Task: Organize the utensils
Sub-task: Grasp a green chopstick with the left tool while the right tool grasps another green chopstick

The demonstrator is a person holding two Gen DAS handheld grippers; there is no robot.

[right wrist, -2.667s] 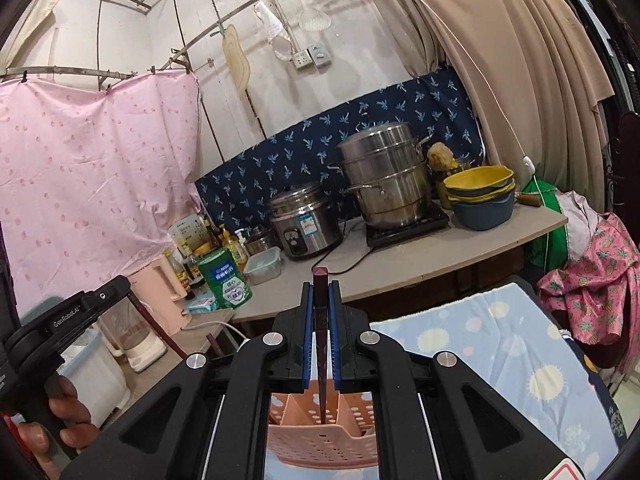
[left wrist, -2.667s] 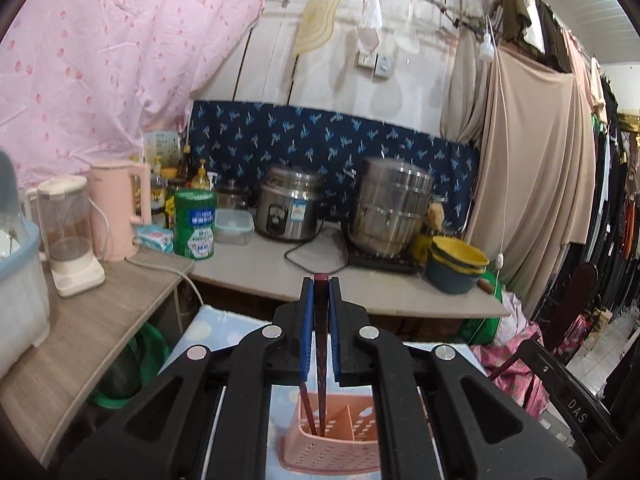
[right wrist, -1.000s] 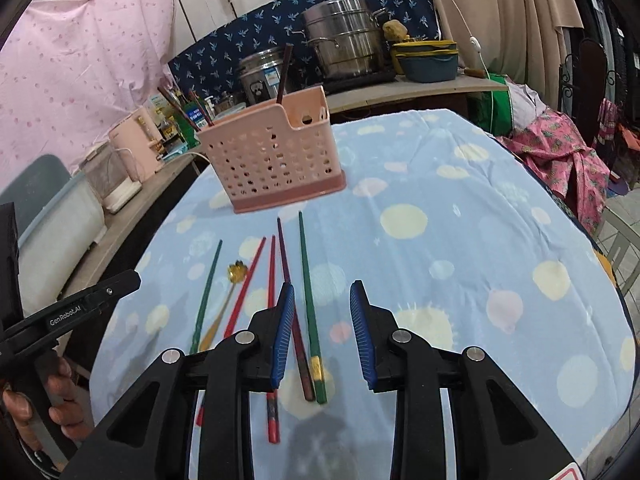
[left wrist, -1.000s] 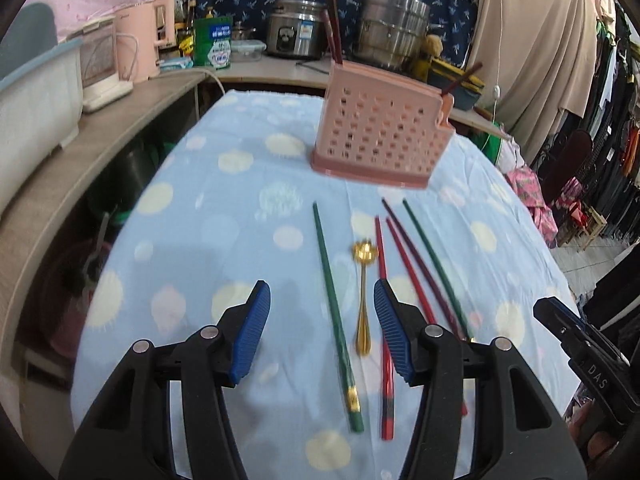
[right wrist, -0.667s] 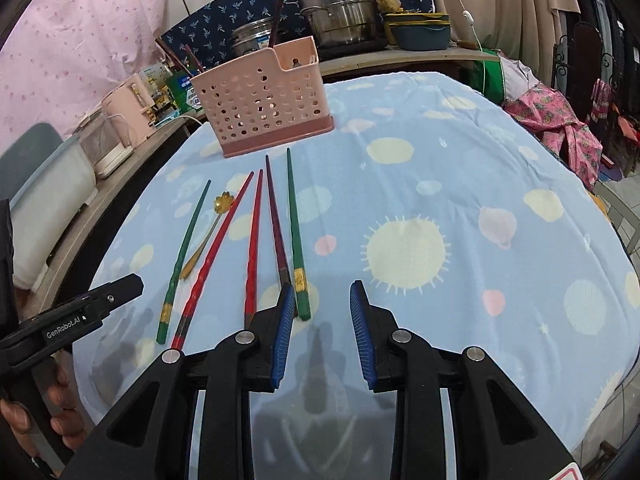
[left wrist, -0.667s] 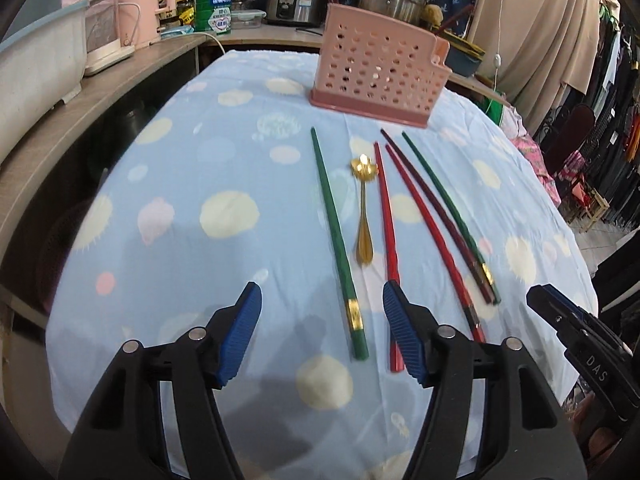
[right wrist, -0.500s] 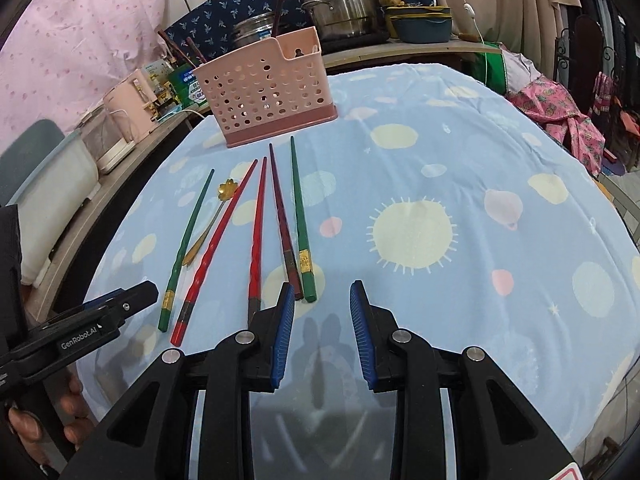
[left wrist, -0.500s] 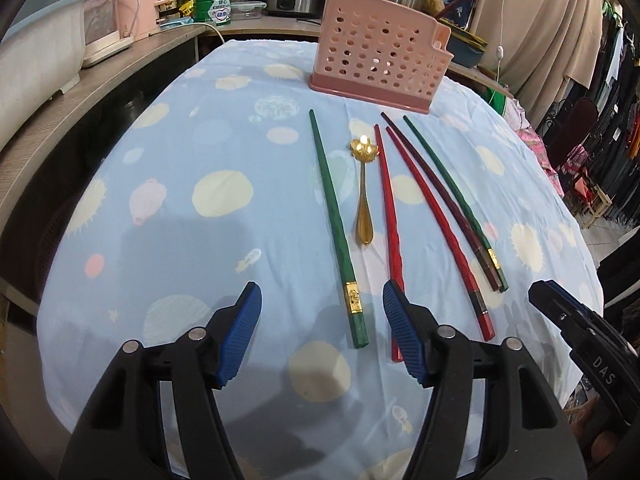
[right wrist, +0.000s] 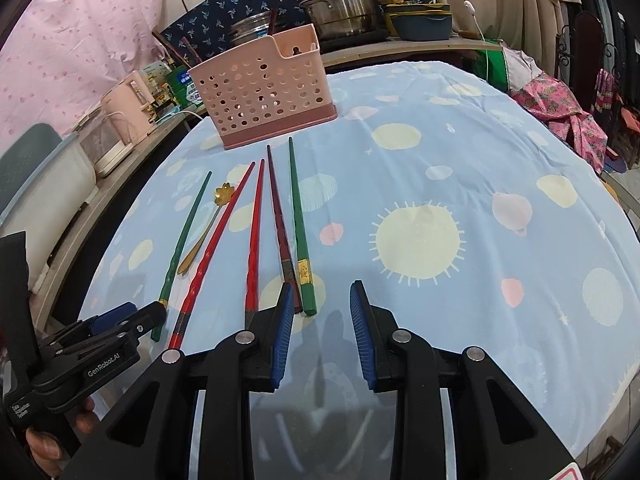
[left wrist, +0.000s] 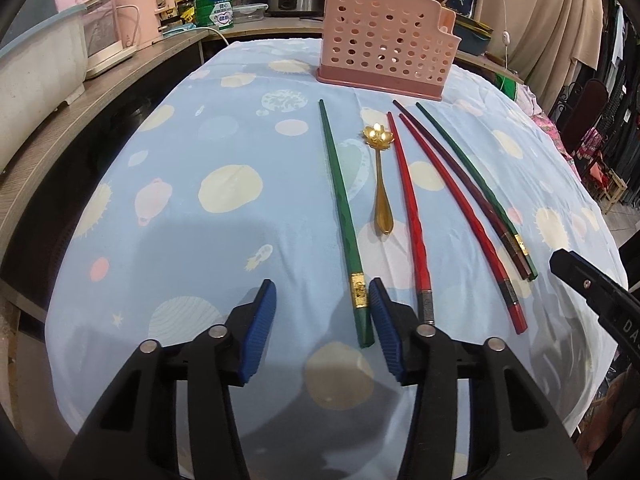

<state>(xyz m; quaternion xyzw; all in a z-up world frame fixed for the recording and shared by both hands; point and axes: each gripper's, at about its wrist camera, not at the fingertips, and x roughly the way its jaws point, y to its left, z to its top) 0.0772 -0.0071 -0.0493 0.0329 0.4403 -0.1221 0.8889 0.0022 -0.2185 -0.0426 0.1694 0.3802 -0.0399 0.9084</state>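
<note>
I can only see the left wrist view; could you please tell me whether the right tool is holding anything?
Observer: No, the right tool is open and grips nothing.
Operator: Thank you; what lies nearest it?
Observer: The thick ends of the dark red chopstick and the green chopstick, close by its left pad.
Operator: Is the basket's low end compartment empty?
Observer: No, something dark shows inside the pink basket there.

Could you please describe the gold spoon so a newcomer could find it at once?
On the blue spotted tablecloth, in front of the pink perforated caddy, utensils lie in a row. The gold spoon lies between the leftmost green chopstick and a red one: shortest, flower-shaped bowl.
</note>
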